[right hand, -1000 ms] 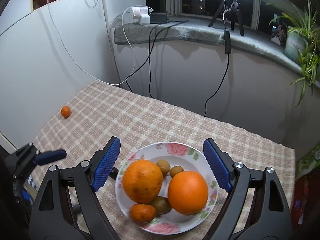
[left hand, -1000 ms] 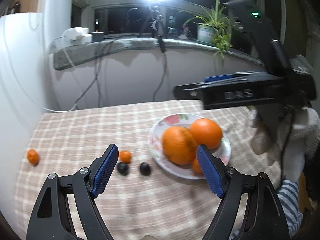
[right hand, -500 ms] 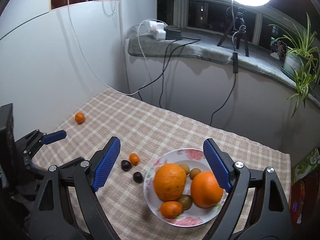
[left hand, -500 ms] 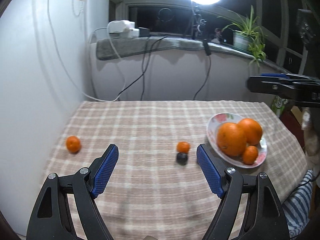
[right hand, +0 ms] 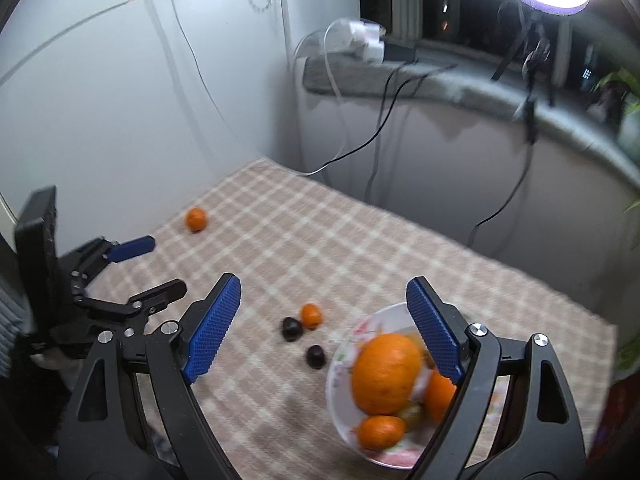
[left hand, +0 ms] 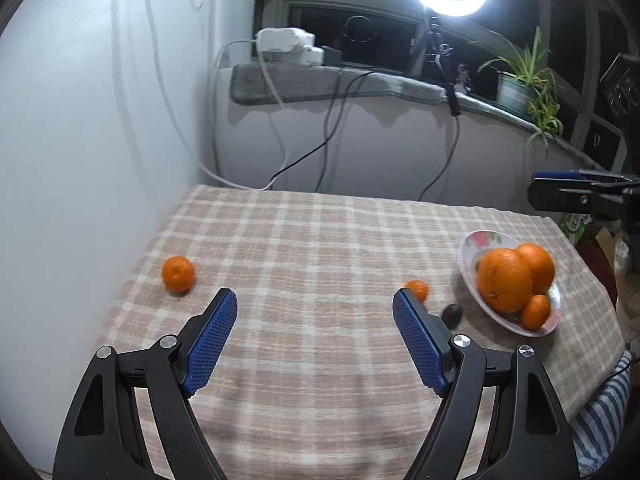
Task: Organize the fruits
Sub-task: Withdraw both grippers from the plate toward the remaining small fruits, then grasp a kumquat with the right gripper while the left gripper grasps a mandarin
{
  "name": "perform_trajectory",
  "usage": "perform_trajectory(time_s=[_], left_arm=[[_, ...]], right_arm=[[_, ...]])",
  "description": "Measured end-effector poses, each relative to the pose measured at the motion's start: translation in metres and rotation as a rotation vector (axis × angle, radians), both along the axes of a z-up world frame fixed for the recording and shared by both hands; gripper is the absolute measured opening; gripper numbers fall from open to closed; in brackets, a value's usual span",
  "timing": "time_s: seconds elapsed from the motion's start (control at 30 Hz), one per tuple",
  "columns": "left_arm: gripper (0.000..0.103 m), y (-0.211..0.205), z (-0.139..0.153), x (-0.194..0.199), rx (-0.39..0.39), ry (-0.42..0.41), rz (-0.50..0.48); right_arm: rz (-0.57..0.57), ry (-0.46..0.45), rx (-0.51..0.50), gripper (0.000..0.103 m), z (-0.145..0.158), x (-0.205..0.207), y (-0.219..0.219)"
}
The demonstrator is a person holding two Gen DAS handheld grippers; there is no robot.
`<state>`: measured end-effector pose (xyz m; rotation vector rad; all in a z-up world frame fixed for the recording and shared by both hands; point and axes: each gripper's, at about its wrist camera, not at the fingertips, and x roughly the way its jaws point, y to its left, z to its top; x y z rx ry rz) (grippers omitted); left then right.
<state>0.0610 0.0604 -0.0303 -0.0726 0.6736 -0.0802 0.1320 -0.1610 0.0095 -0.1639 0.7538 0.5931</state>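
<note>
Where the checked cloth point(left hand: 320, 248) meets the white wall, a lone tangerine point(left hand: 178, 273) lies well apart from the other fruit. The left gripper point(left hand: 314, 334) hangs above bare cloth, jaws spread and empty. Right of it sit a small orange fruit point(left hand: 417, 289) and a dark fruit point(left hand: 452, 314), near the plate point(left hand: 476, 240), which holds two oranges point(left hand: 505, 280) and smaller fruit. In the right wrist view a second dark fruit point(right hand: 315, 356) shows. The right gripper point(right hand: 323, 330) hovers over the plate's near side, jaws wide, gripping nothing.
</note>
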Motion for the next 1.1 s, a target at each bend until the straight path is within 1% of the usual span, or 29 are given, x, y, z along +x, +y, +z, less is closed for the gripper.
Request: perform_trajectory(time_s=[0.07, 0.13, 0.17, 0.23, 0.33, 0.37, 0.4, 0.53, 0.57, 0.6, 0.63, 0.77, 0.87, 0.93, 1.1], left_arm=[[0.080, 0.010, -0.004, 0.002, -0.005, 0.010, 0.013], [0.076, 0.021, -0.009, 0.005, -0.010, 0.021, 0.028], [0.073, 0.028, -0.011, 0.007, -0.015, 0.029, 0.037], [0.069, 0.039, -0.017, 0.009, -0.029, 0.041, 0.051], [0.066, 0.057, -0.024, 0.015, -0.044, 0.058, 0.077], [0.061, 0.061, -0.027, 0.016, -0.046, 0.064, 0.085], [0.058, 0.066, -0.029, 0.018, -0.048, 0.069, 0.092], [0.055, 0.086, -0.037, 0.031, -0.046, 0.089, 0.127], [0.053, 0.090, -0.038, 0.035, -0.044, 0.093, 0.134], [0.053, 0.093, -0.039, 0.038, -0.044, 0.097, 0.139], [0.053, 0.096, -0.041, 0.041, -0.044, 0.099, 0.143], [0.052, 0.100, -0.046, 0.053, -0.034, 0.109, 0.147], [0.052, 0.103, -0.051, 0.062, -0.039, 0.123, 0.146], [0.052, 0.103, -0.054, 0.066, -0.035, 0.128, 0.144], [0.052, 0.103, -0.058, 0.072, -0.028, 0.137, 0.137]], right_arm=[[0.026, 0.071, 0.063, 0.087, -0.006, 0.013, -0.004], [0.048, 0.117, 0.100, 0.087, -0.013, 0.022, -0.005], [0.058, 0.131, 0.106, 0.087, -0.017, 0.025, -0.004], [0.068, 0.145, 0.094, 0.087, -0.023, 0.030, 0.000], [0.100, 0.180, 0.058, 0.086, -0.035, 0.038, 0.012], [0.113, 0.192, 0.039, 0.085, -0.040, 0.040, 0.019], [0.123, 0.201, 0.024, 0.081, -0.044, 0.042, 0.024], [0.138, 0.239, -0.041, 0.078, -0.058, 0.053, 0.042], [0.142, 0.248, -0.054, 0.075, -0.061, 0.055, 0.046], [0.145, 0.259, -0.071, 0.064, -0.064, 0.058, 0.050], [0.150, 0.276, -0.091, 0.056, -0.069, 0.061, 0.054], [0.168, 0.352, -0.170, 0.054, -0.089, 0.073, 0.067], [0.171, 0.387, -0.251, 0.049, -0.103, 0.079, 0.074], [0.174, 0.400, -0.287, 0.045, -0.110, 0.081, 0.076], [0.173, 0.416, -0.360, 0.041, -0.121, 0.086, 0.079]])
